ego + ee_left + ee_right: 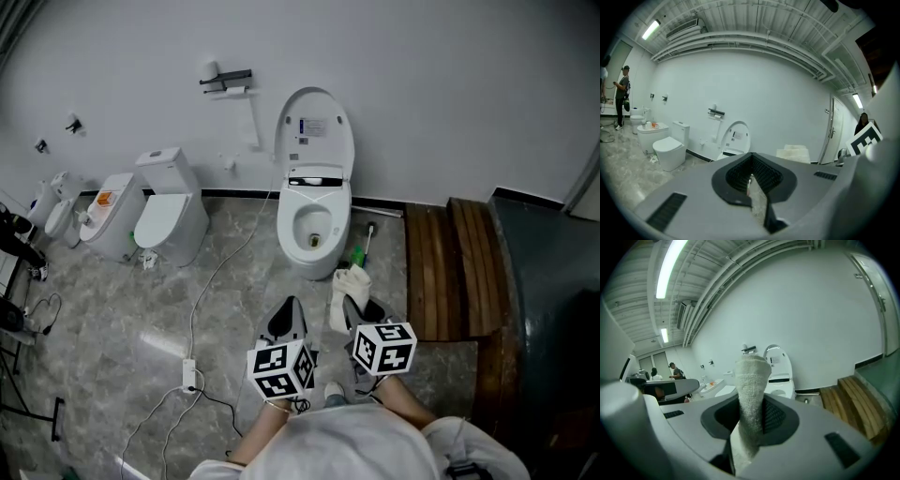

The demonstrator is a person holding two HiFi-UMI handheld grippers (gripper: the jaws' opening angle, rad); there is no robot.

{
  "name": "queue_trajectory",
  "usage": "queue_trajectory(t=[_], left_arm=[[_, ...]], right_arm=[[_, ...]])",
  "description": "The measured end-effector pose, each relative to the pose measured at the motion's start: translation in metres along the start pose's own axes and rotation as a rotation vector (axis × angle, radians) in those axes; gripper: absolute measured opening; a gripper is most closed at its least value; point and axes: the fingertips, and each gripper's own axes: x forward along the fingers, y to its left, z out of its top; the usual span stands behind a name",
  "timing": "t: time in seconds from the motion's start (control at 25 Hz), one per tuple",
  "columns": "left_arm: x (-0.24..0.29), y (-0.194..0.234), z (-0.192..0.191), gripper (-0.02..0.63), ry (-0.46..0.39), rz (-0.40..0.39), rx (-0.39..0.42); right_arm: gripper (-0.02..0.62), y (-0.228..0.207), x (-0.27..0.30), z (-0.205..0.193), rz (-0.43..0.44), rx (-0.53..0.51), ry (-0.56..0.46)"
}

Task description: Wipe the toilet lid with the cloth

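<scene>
A white toilet point(314, 220) stands against the wall with its lid point(315, 133) raised upright and the bowl open. My right gripper point(357, 313) is shut on a pale folded cloth point(347, 292), held low over the floor just in front of the bowl. In the right gripper view the cloth point(751, 380) sticks up between the jaws of the right gripper point(752, 404), with the lid point(778, 361) beyond. My left gripper point(286, 322) hangs beside it, jaws together and empty. The left gripper view shows the left gripper point(751, 164) aimed toward the lid point(736, 137).
A second white toilet point(171, 214) and a smaller unit point(111, 216) stand at the left. A cable runs across the marble floor to a power strip point(190, 375). Wooden steps point(457, 267) lie at the right. A green bottle point(357, 254) sits by the toilet base. People point(621, 96) stand far left.
</scene>
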Motion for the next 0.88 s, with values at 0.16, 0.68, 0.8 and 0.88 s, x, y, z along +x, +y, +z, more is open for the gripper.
queue_trajectory(t=[0.16,0.68,0.8,0.88], left_arm=[[0.032,-0.003,0.000,0.012,0.008,0.001,-0.006],[0.125,0.015,0.011,0.012,0.035,-0.020,-0.002],[0.155,0.023,0.017,0.012,0.031,-0.040,0.006],[0.176,0.033,0.024,0.012,0.030,-0.046,0.010]], right_arm=[[0.094,-0.023,0.024,0.008,-0.002,0.007,0.021],[0.094,-0.053,0.102,0.030,-0.008,0.042,0.062],[0.094,-0.066,0.128,0.039,-0.032,0.065,0.057],[0.094,-0.070,0.148,0.048,-0.043,0.074,0.059]])
